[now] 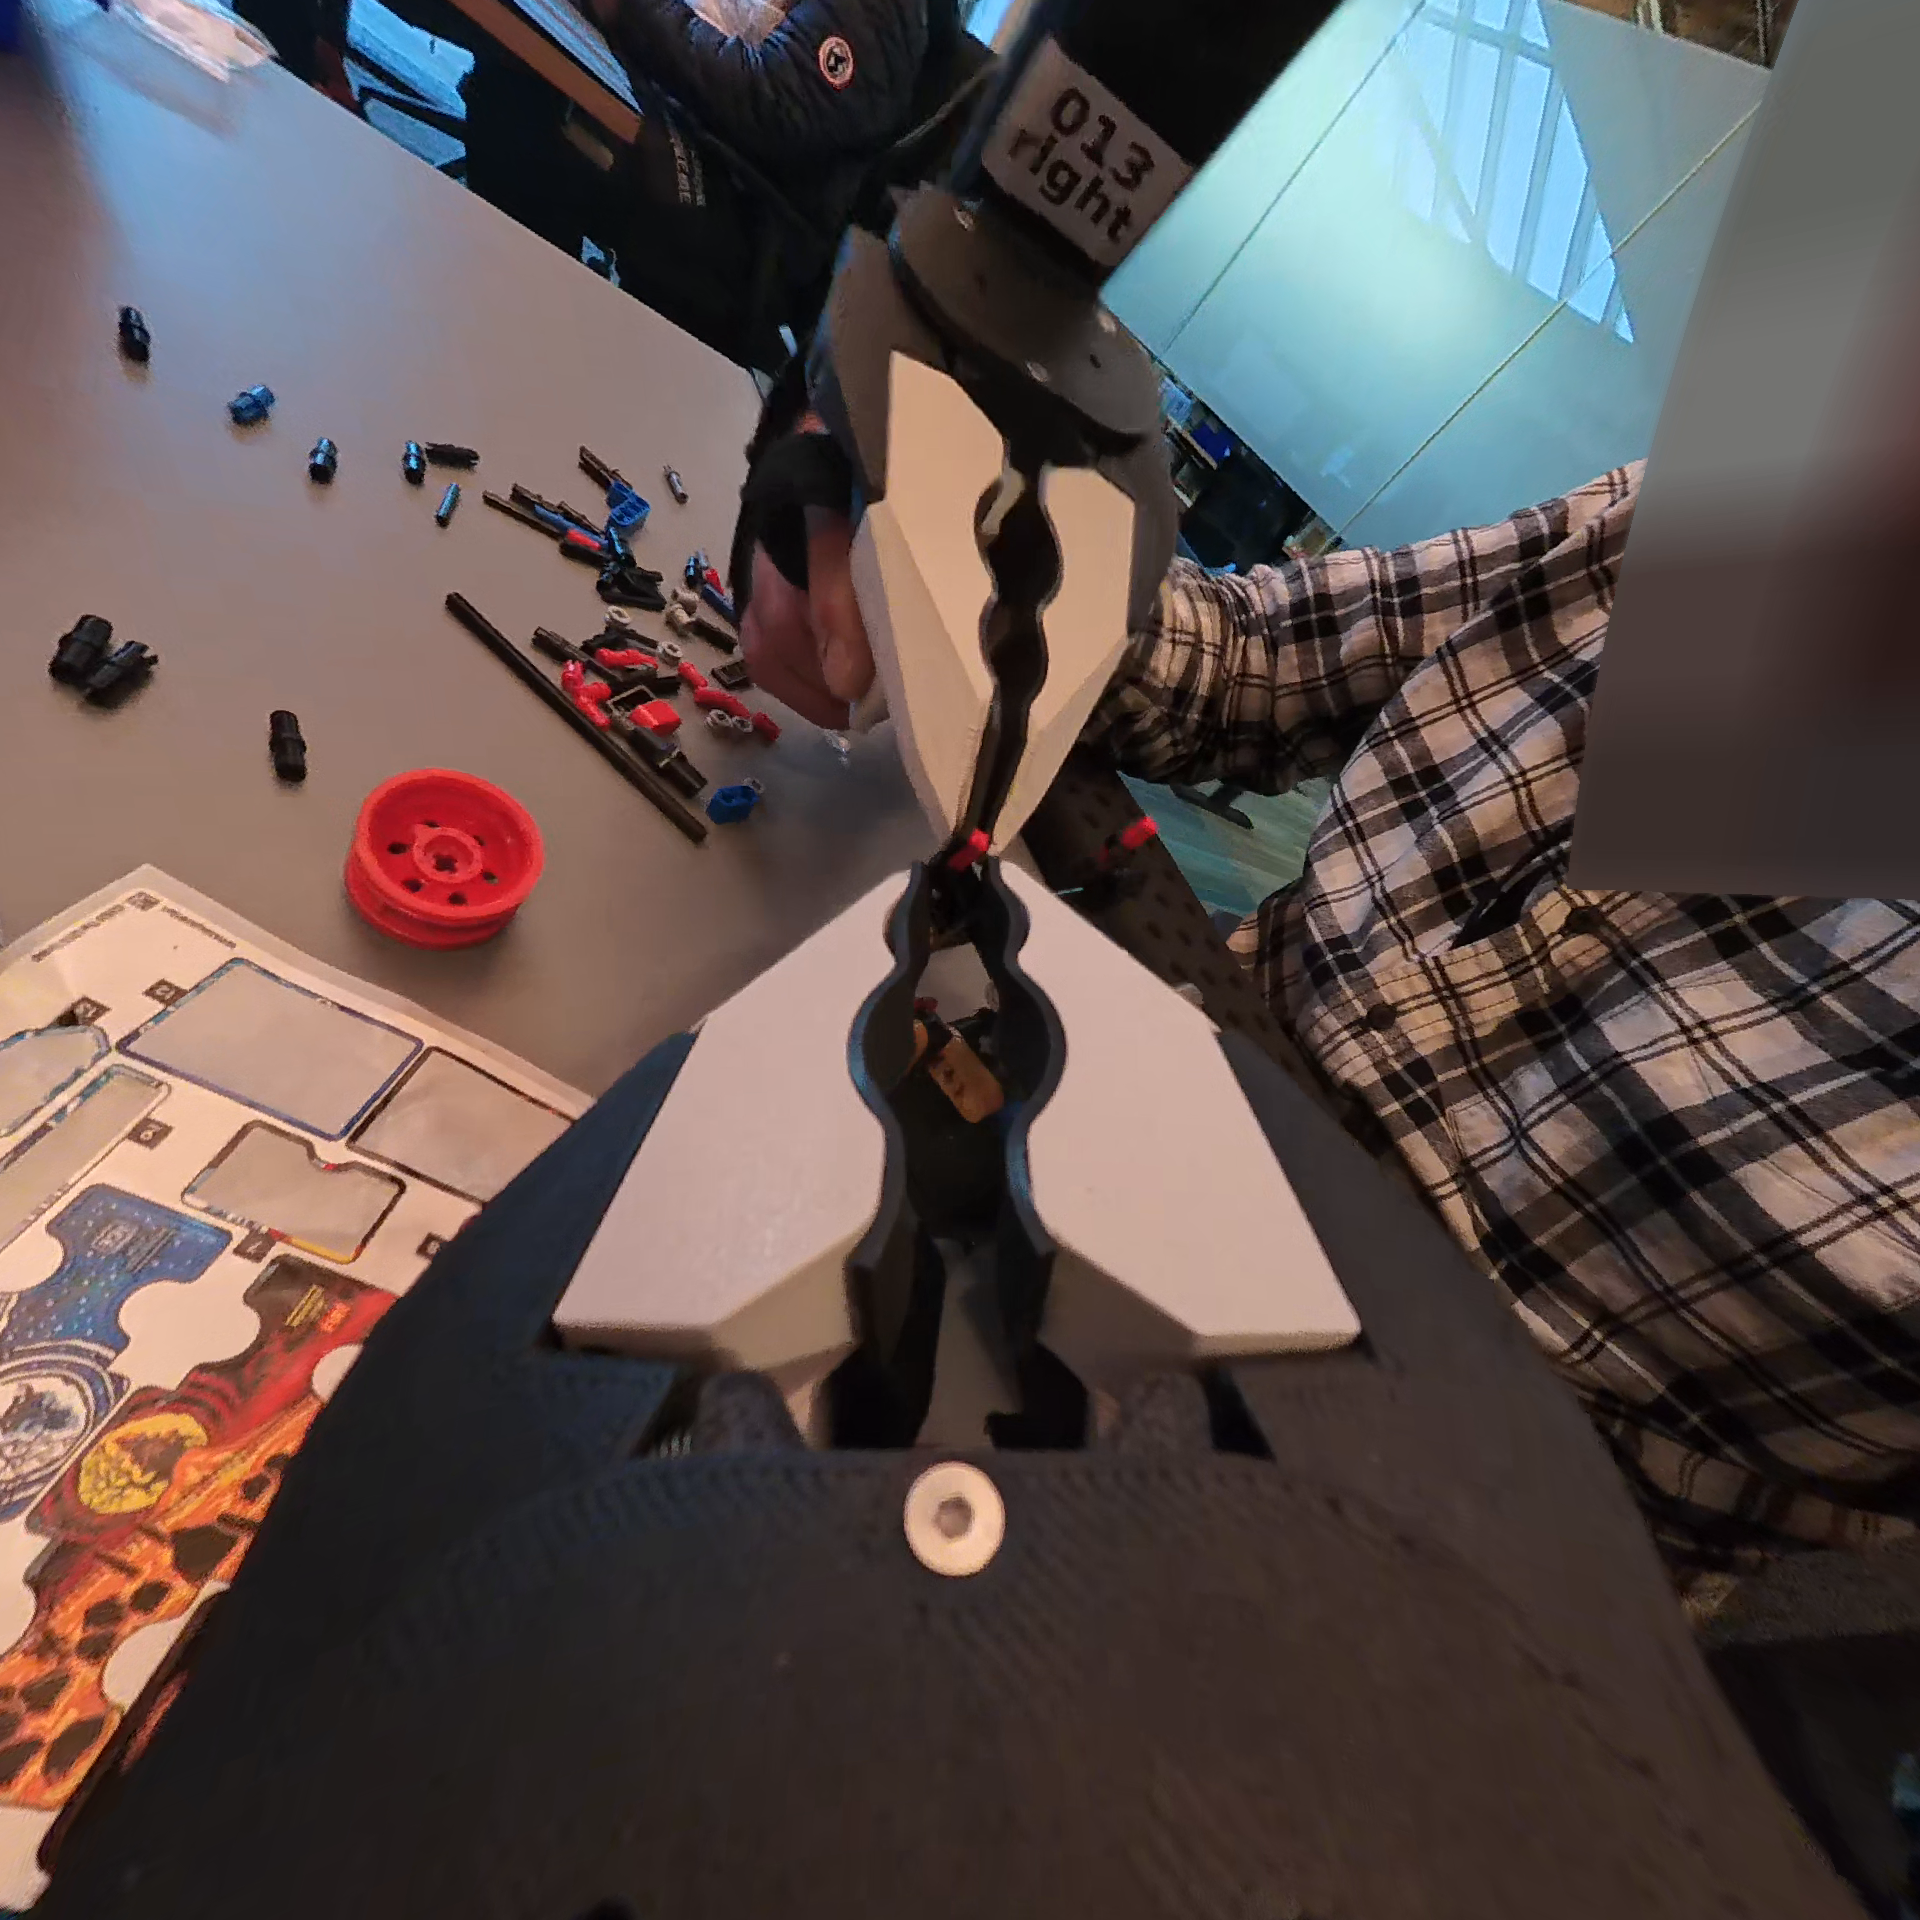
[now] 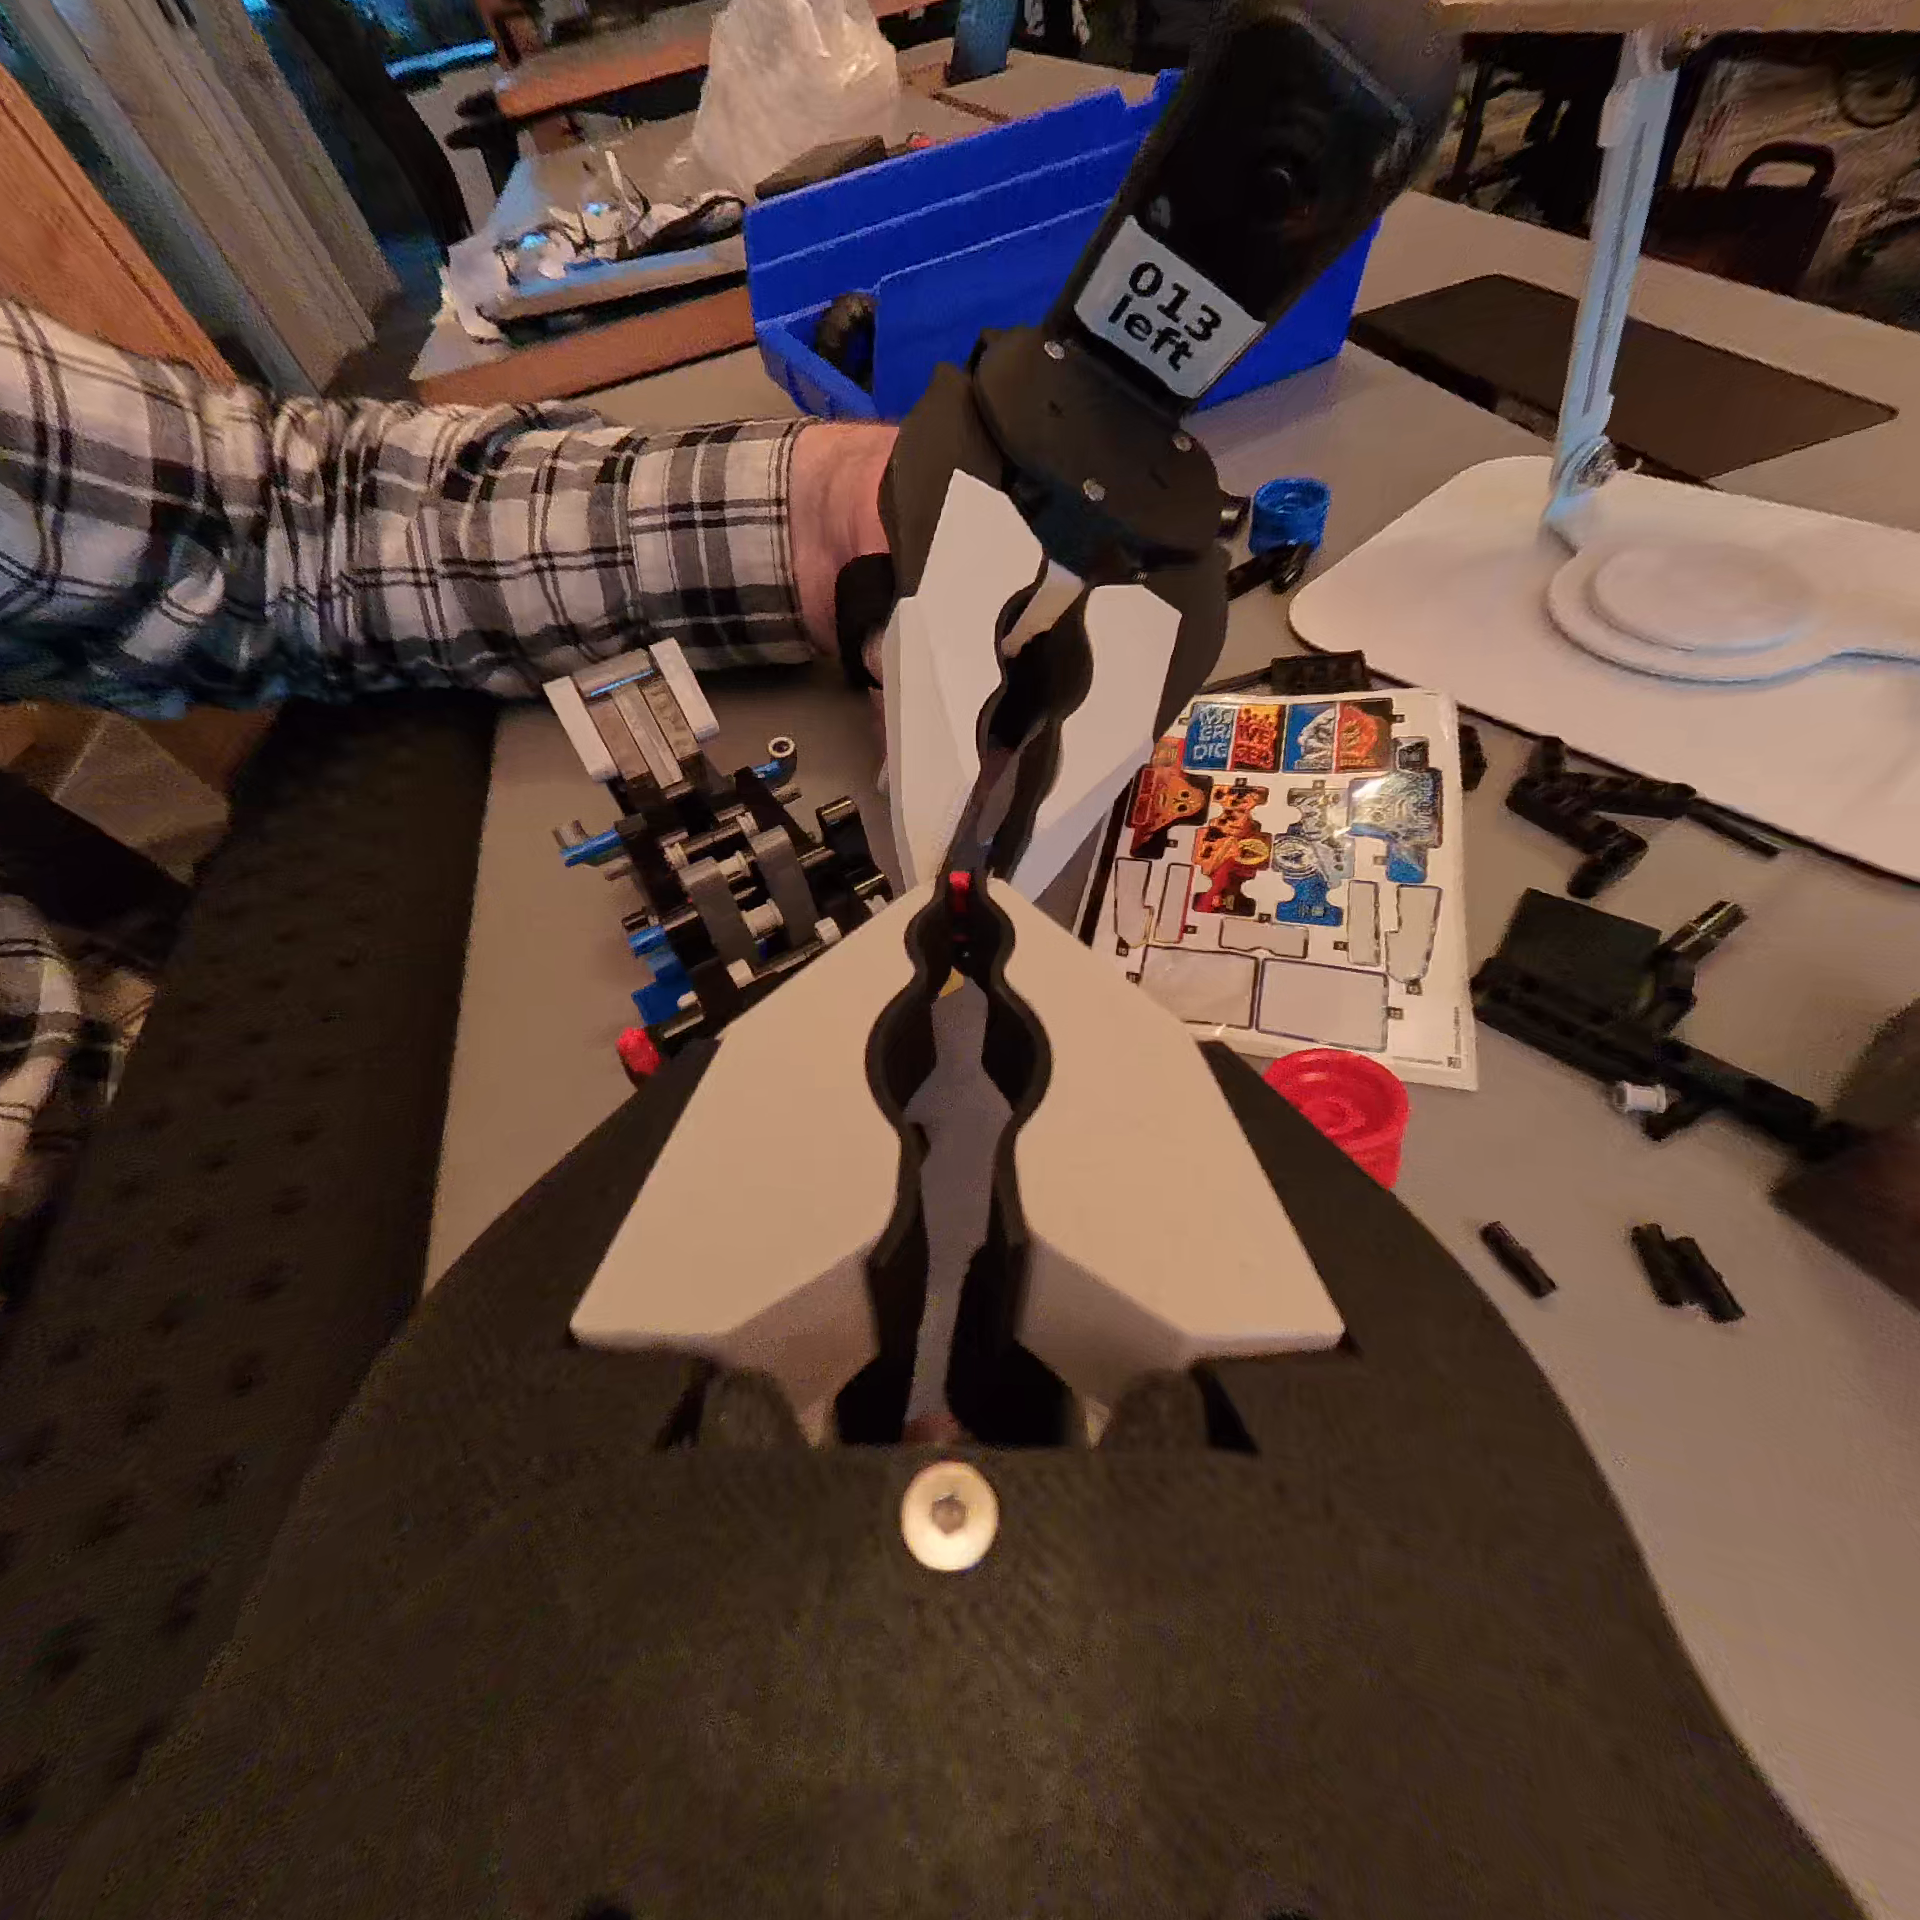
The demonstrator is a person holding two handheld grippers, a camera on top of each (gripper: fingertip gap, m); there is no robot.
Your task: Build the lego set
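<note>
Up in the air over the grey table (image 2: 540,1039), the two grippers meet tip to tip. The left gripper (image 1: 961,883) and the right gripper (image 2: 961,914) each have white fingers with black wavy pads. Both pairs of fingers are pressed almost together.

Between the tips sits a small red lego pin (image 2: 959,891). It is tiny. Its long side seems to run along the line from one gripper to the other, so one end points at each gripper. The right gripper pinches the red pin at its very tip. The left gripper pinches something small and dark right beside the pin, but I cannot tell just what it is.

Below them on the table stands a half-built black, grey and blue lego car frame (image 2: 717,873). Its long side runs away from the right camera, with the grey and white end farthest off.

Near it lies a bright sticker sheet (image 2: 1288,883) and a round red plastic wheel (image 1: 445,857). A heap of little black, red and blue lego bits (image 1: 634,634) lies spread on the table. A big blue plastic bin (image 2: 935,270) stands farther back.
</note>
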